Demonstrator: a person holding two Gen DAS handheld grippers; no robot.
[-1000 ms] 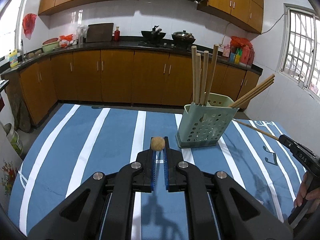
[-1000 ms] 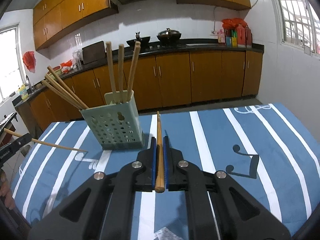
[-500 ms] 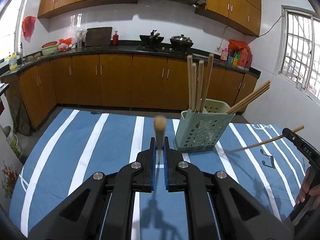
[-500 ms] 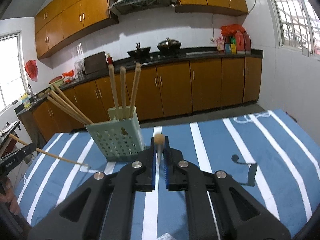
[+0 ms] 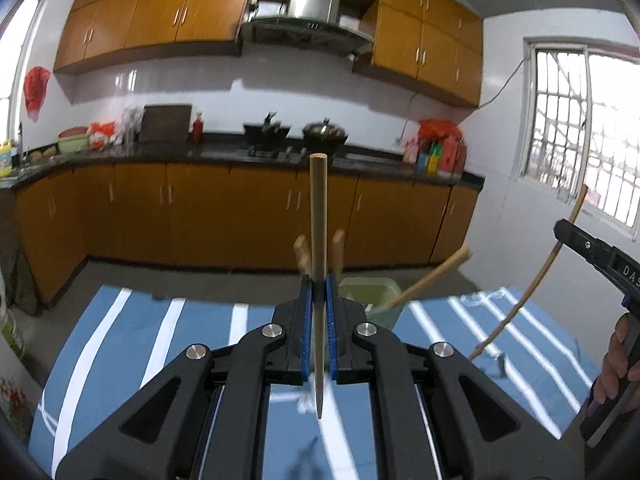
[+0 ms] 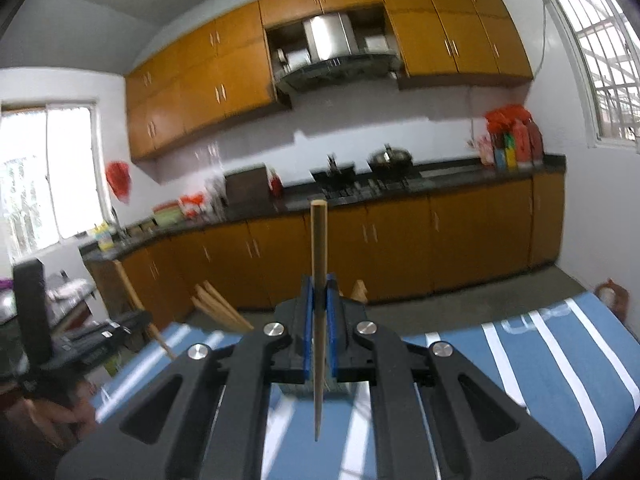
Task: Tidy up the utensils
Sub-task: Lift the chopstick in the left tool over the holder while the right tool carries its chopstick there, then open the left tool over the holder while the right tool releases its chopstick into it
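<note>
Left gripper fingers are clamping one chopstick upright; right gripper fingers are clamping another chopstick. The green holder is sitting at one o'clock on the bench, partly hidden. Risk: both sticks converging there, clashing, or tipping the holder.

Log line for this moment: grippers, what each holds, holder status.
left gripper: shut on chopstick, upright | right gripper: shut on second chopstick, upright | green holder: on striped table, chopsticks inside
</note>
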